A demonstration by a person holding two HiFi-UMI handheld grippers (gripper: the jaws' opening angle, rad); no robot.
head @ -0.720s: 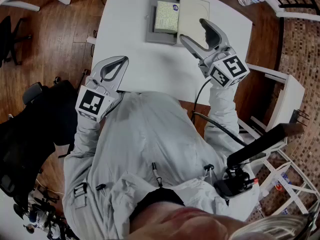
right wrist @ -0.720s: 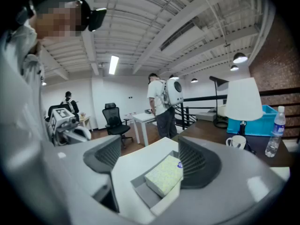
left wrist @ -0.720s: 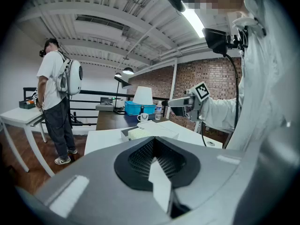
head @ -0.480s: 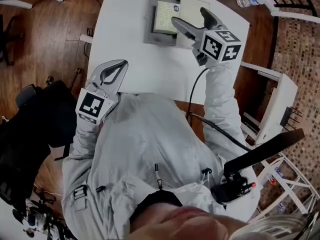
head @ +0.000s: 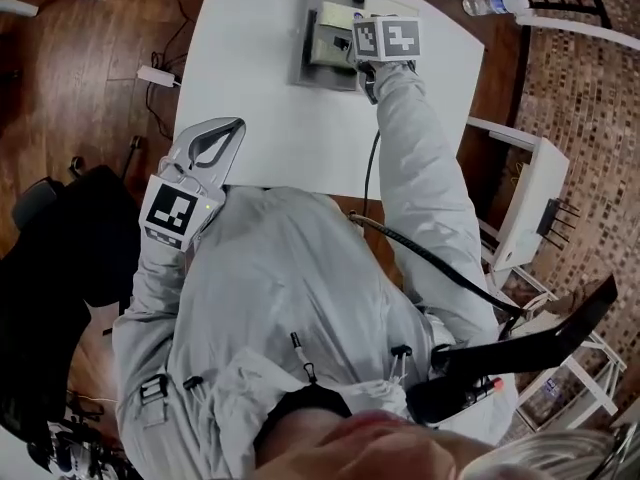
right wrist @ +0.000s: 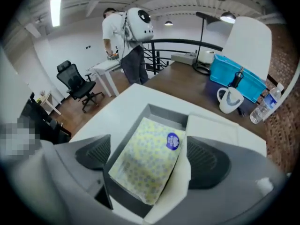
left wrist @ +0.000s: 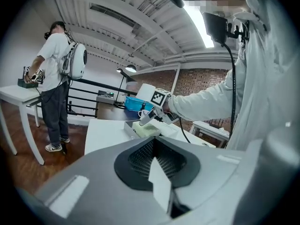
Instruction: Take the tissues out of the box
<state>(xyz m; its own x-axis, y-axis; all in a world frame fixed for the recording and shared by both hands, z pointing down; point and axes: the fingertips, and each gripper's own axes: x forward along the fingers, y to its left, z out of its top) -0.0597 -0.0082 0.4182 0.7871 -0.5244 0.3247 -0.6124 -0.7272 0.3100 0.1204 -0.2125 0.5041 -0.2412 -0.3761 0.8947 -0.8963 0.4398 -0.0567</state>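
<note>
On the white table (head: 260,88), inside the open grey box (head: 303,66): patterned tissue pack (right wrist: 147,165). Lower right gripper (right wrist: 150,172), jaws spread over it, squarely between box walls; pinch gently. Leave left gripper (head: 215,133), jaws pressed together, empty, near table edge.

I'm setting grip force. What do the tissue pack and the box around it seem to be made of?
Tissue pack: probably soft plastic film, slightly glossy. The sign is a printed dotted wrap with rounded, pillowy edges and a round blue sticker. Box: grey, matte and stiff-looking, with straight thin walls and sharp corners. Card or plastic, I cannot tell which.
</note>
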